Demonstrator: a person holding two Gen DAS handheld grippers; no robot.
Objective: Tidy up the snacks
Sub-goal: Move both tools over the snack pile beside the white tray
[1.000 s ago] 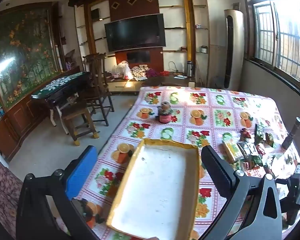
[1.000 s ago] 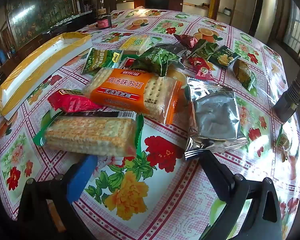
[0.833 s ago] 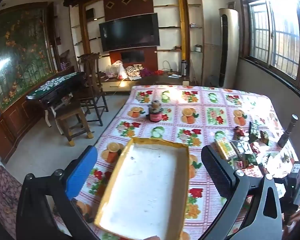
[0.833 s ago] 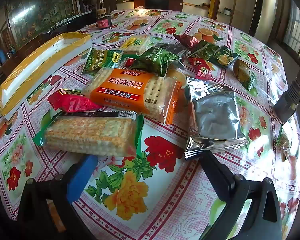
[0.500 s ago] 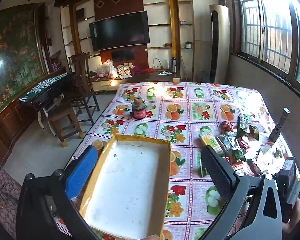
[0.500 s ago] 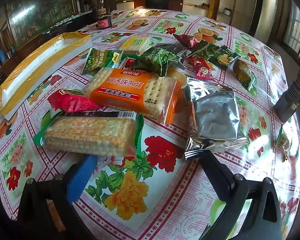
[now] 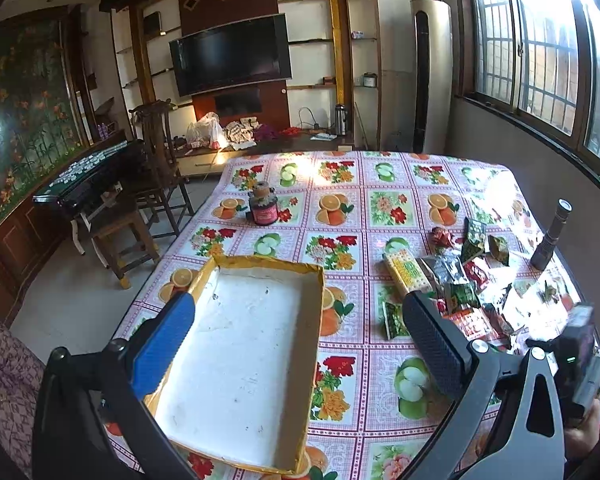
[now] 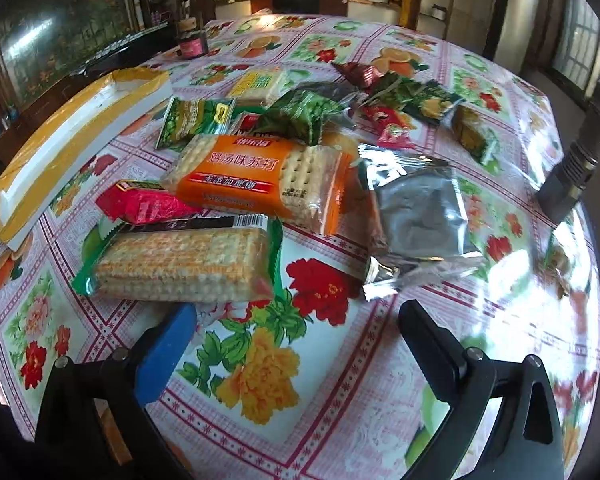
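Observation:
An empty white tray with a yellow rim (image 7: pixel 260 268) lies on the floral tablecloth; it also shows in the right wrist view (image 8: pixel 24 184) at the left. My left gripper (image 7: pixel 300 320) is open and empty above the tray. A pile of snack packs (image 7: pixel 456 284) lies to its right. My right gripper (image 8: pixel 296 320) is open and empty just in front of a green-wrapped cracker pack (image 8: pixel 184 264). Behind it lie an orange cracker pack (image 8: pixel 256 176), a red pack (image 8: pixel 144 204) and a silver pouch (image 8: pixel 416 216).
A small dark jar (image 7: pixel 263 209) stands at the table's far left; it also shows in the right wrist view (image 8: pixel 190 38). A black flashlight (image 7: pixel 550 236) stands upright at the right edge, also visible from the right wrist (image 8: pixel 580 160). Wooden chairs (image 7: pixel 156 184) stand left of the table.
My left gripper has risen and pulled back, so the tray looks smaller and farther below it. My right gripper has held almost still over the crackers.

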